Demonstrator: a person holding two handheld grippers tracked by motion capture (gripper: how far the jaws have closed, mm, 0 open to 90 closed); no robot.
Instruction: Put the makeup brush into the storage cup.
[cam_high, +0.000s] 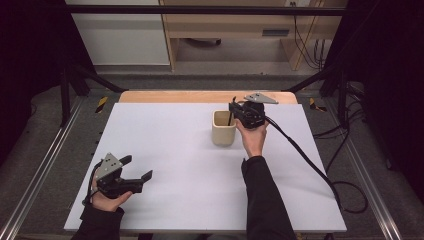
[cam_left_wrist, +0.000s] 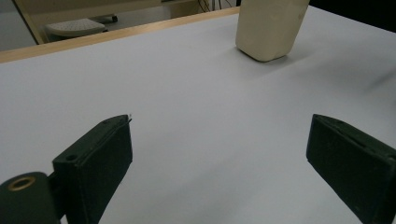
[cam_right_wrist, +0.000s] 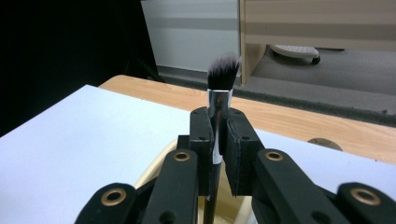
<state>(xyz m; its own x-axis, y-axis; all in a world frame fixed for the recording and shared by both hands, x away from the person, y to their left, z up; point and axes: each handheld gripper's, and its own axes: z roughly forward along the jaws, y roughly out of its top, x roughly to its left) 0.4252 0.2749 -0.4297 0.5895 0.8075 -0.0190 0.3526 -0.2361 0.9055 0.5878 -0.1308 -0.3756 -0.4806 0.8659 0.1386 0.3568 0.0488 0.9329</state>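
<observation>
You've got one container: a cream square cup (cam_high: 223, 128) standing upright on the white table (cam_high: 170, 150), at about 1 o'clock from table centre, toward the far edge. The right gripper view shows the brush's dark handle running down into the cup's mouth; whether anything else is inside, can't tell. Count: 1 cup, 1 makeup brush (cam_right_wrist: 220, 88), 2 grippers. Your right gripper (cam_high: 239, 111) sits just beside the cup at its 2 o'clock, over the rim, w/ your right hand (cam_high: 254, 137) under it and forearm reaching up from 6 o'clock. Its jaws are clamped on the brush's silver ferrule, bristles (dark w/ pale tips) pointing up, brush upright. Your left gripper (cam_high: 134, 175) is well apart, at approx 8 o'clock near the table's near-left corner, held low over the surface by your left hand (cam_high: 107, 200), pointing toward 3 o'clock. Its jaws are spread wide w/ nothing between them; in the left gripper view the cup (cam_left_wrist: 270, 29) shows far ahead, right of centre.
</observation>
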